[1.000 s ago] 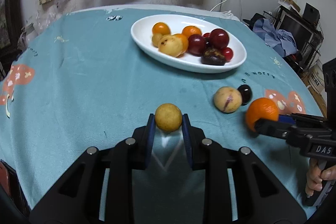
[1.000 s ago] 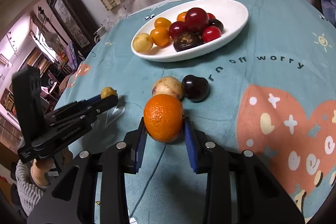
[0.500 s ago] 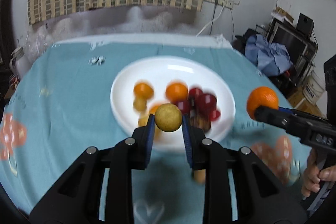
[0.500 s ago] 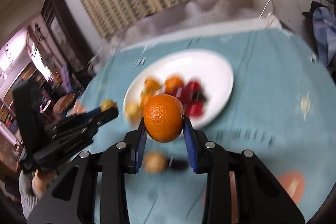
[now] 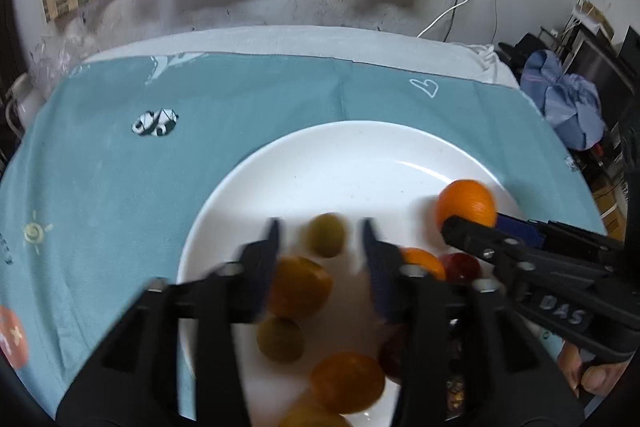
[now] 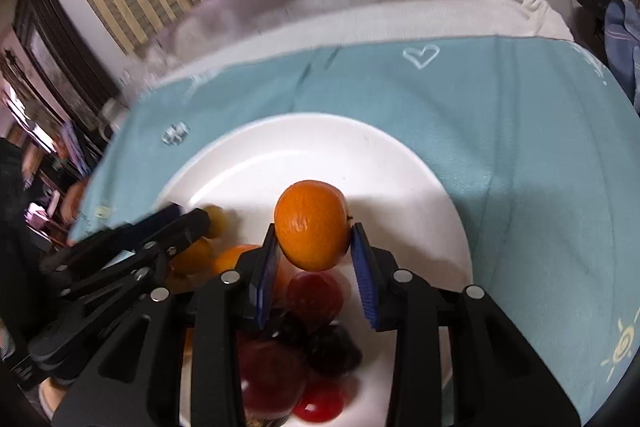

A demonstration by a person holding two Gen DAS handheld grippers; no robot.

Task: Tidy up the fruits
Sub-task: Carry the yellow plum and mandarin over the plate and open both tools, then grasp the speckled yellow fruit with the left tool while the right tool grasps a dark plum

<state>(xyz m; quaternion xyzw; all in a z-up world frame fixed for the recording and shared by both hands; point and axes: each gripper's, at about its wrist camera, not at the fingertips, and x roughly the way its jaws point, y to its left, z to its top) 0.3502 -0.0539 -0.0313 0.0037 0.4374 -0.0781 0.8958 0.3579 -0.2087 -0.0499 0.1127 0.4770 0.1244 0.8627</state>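
Hovering over the white plate, left gripper spread open, small yellow fruit loose between its fingers, apparently just let go. Right gripper slackening around the orange. Nearly done here. Plate's near half crowded with fruit; far half bare

Glossy white plate, matt cloth tablecloth

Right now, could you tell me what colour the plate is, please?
White; the plate shows best in the left wrist view.
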